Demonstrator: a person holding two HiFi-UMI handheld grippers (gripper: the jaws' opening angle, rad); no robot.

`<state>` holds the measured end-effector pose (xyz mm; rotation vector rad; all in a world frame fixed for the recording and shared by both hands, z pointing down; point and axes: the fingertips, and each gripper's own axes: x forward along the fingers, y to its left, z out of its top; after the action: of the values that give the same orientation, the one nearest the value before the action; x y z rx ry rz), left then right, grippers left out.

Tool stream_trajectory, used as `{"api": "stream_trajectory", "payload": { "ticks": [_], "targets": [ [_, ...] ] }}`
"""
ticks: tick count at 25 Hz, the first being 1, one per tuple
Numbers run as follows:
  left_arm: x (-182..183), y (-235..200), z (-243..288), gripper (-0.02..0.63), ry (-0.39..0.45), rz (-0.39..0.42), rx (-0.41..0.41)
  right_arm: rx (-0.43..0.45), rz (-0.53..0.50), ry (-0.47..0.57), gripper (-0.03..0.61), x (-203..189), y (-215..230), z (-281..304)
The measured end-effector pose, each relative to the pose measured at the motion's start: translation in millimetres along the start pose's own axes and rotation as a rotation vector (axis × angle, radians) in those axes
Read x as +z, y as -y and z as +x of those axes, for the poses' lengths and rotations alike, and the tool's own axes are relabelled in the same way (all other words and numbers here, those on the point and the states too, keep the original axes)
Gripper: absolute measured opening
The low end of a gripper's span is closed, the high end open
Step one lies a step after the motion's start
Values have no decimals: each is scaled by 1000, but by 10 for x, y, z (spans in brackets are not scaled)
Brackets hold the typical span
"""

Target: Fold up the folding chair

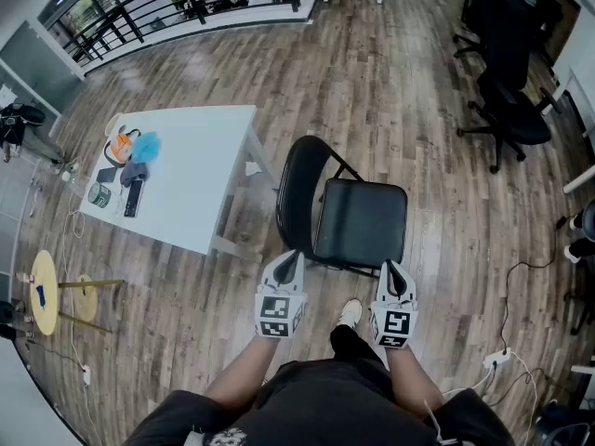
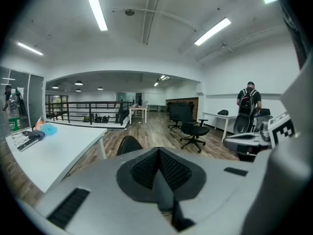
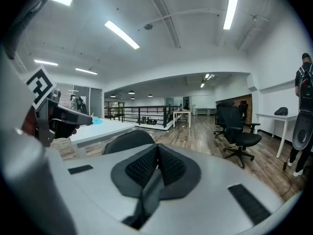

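The left gripper (image 2: 159,174) is showing its two jaws pressed together with nothing between them, and the right gripper (image 3: 156,169) is showing the same, its pads meeting on empty air. Both are pointing forward and slightly downward, side by side, at the near side of the folding chair (image 1: 361,221). In the head view the left one's tip is lying over the seat's near corner below the backrest, and the right one's tip over the near corner at the seat's front. Whether either is touching the chair I cannot tell. The chair is standing unfolded on the wooden floor (image 1: 418,54) directly ahead of the person, its seat lying level and its backrest raised. It is facing toward the person's right, so its back-to-front axis is running crosswise to the person, backrest at the left end and the seat's front edge at the right end. Each gripper view is catching the rounded top of the black backrest just above the jaws. A white shoe (image 1: 350,312) is showing just on the near side of the chair, between the two grippers. A white table (image 1: 200,156) is standing just beside the chair's backrest end, carrying a small cluster of things at the end farthest from the chair. Well apart from the chair, past its front, black office chairs (image 1: 507,110) are standing. Far beyond the chair a black railing (image 1: 139,12) is running across. In the left gripper view a person with a backpack (image 2: 250,101) is standing well off past the chair's front.
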<state>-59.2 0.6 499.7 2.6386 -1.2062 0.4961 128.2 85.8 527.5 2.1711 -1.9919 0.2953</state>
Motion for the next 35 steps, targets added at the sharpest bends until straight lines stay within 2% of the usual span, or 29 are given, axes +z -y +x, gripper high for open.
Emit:
{"api": "stream_trajectory", "payload": {
  "ticks": [4,9,11,14,15,16,17,22,25,27,29,35],
  "targets": [
    [-28,-101,494,2,-53,-8,28,6,-8,-26,14,-157,365,387],
    [-89,-342,924,11,-130,5,102,28,-17,-93,14,-497,679,802],
    [-138,-454,1037,51,-160,8,130,47,-11,-134,14,-683,764,942],
    [-275,-671,1204,177,-214,3,170,72,13,-205,15,-1002,870,1146],
    [-316,-758,1267,194,-231,2,186,82,23,-232,16,-1113,902,1218],
    [-351,-844,1336,210,-247,2,200,96,35,-261,70,-1228,933,1293],
    [-384,-925,1403,218,-261,0,210,110,50,-292,170,-1347,963,1362],
    [-569,-1206,1742,272,-281,-36,189,118,172,-448,267,-2140,1221,1641],
    [-782,-1369,1934,284,-303,-79,173,92,346,-558,314,-2807,1420,1762],
    [-961,-1432,2026,282,-334,-100,153,68,464,-640,328,-3327,1493,1762],
    [-1127,-1424,2127,284,-355,-115,118,60,539,-696,330,-3789,1546,1778],
    [-1423,-1338,2407,281,-370,-135,53,105,679,-759,341,-4661,1723,2017]
  ]
}}
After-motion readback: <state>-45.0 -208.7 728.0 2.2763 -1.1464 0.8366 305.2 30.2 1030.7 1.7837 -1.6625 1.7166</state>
